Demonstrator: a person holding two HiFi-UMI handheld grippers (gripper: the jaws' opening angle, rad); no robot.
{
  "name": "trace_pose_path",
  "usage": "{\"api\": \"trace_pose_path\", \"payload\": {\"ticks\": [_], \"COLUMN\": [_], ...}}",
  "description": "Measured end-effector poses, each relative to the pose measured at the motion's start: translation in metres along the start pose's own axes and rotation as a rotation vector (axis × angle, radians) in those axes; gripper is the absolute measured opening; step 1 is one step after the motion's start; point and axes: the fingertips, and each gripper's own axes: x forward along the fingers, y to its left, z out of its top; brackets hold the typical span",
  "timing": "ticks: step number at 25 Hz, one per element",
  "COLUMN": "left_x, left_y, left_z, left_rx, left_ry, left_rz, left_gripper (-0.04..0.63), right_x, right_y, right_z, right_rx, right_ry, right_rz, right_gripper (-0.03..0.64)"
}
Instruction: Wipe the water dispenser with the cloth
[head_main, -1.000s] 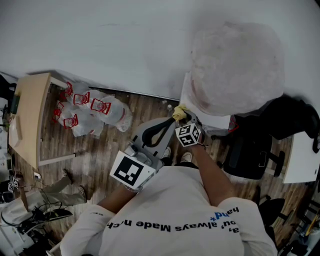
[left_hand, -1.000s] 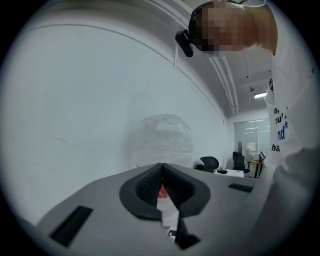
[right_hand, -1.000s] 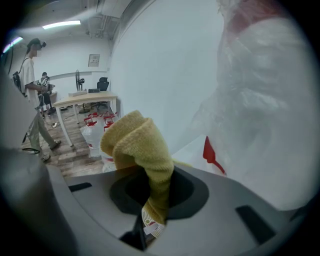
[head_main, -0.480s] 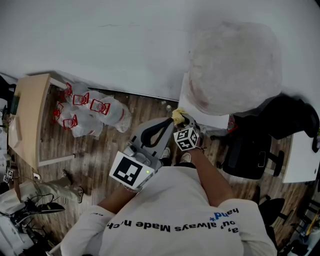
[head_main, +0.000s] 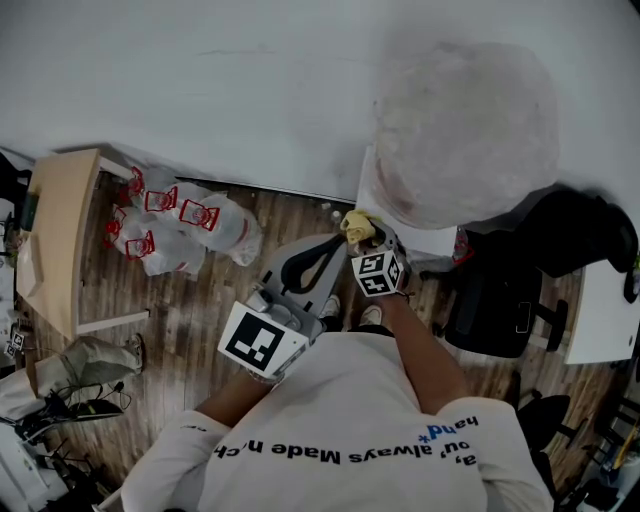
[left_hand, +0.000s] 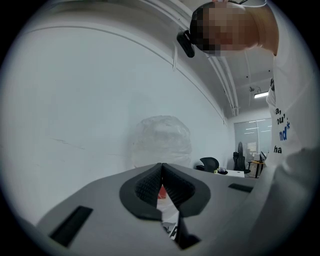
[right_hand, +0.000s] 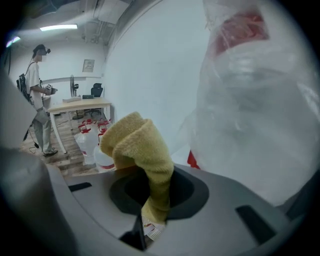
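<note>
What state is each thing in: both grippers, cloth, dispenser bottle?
left gripper: jaws together, nothing held
right gripper: shut on the cloth
cloth: yellow, bunched, sticking up out of the jaws; contact with the dispenser cannot be told
dispenser bottle: wrapped in clear plastic

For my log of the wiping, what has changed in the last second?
The right gripper, shut on the yellow cloth, dipped slightly toward the person, then returned. A bystander's legs moved left in the head view. The left gripper, shut, and the water dispenser stayed.
</note>
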Motion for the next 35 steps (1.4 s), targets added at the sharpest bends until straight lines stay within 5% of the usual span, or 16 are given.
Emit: {"api": "trace_pose_path", "payload": {"ticks": [13, 35], "left_x": [0.005, 0.010], "left_y": [-0.006, -0.013], "left_z": [-0.005, -0.004], "left_rx": [-0.002, 0.000], "left_ry": [0.014, 0.011], "left_rz": [-0.015, -0.029], "left_gripper": [0.018, 0.018], "right_x": [0.004, -0.013], "right_y": [-0.046, -0.031], "right_z": [-0.032, -0.054], "right_rx": [0.005, 0.045], "right_ry": [0.053, 0.078], "right_rz": [-0.116, -0.034], "right_gripper": [0.063, 0.060]}}
